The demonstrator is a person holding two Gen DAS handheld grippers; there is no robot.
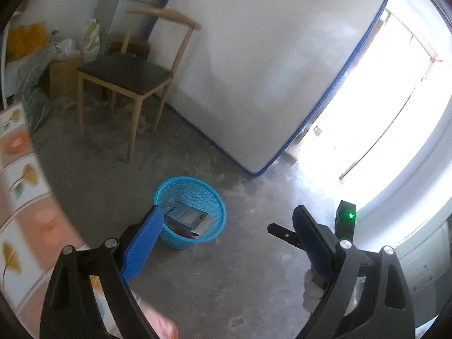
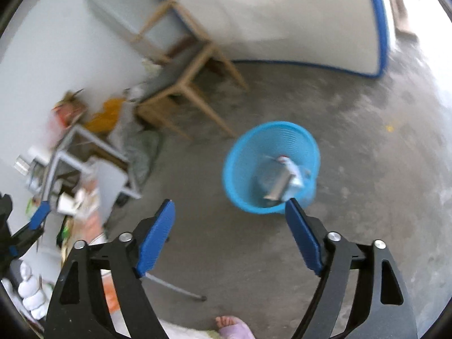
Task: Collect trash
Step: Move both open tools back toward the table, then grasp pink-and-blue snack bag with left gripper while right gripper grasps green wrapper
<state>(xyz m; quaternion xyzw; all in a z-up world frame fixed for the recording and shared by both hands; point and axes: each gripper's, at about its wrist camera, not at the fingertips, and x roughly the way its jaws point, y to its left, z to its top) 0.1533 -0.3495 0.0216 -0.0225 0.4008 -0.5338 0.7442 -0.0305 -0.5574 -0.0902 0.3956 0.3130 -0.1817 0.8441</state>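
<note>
My right gripper (image 2: pixel 230 237) has its blue-padded fingers (image 2: pixel 155 240) spread wide with nothing between them. My left gripper (image 1: pixel 226 243) is also wide apart and empty, one blue pad showing and the other finger seen edge-on and dark.

The round blue plastic mesh basket (image 1: pixel 216 197) sits on the grey concrete floor (image 1: pixel 240 276), ahead of and below both grippers. In the right wrist view the basket (image 2: pixel 245 152) lies just past the tip of the right-hand finger, slightly right of my centre line. In the left wrist view it lies just beyond the left-hand finger's tip, left of centre.

Inside it is flat card or paper packaging (image 1: pixel 186 216), pale with some red, lying tilted against the wall. The right view shows something pale and crumpled there too (image 2: pixel 285 178), but it is blurred, so it may be the same trash or a separate piece.

I judge the drop done and both hands free for the next piece. More clutter sits on the patterned orange-and-white bench cloth (image 1: pixel 25 186) at the left of the left view, and in the right view loose paper-like bits (image 2: pixel 82 200) lie at the far left near the grey metal frame (image 2: pixel 93 166). The left gripper looks nearer to that side, so it should lead. No single trash item there is sharp enough for me to read its long axis.

A wooden chair with dark seat (image 1: pixel 124 73) and a leaning white mattress with blue piping (image 1: pixel 268 70) stand behind the basket, well apart from it.
</note>
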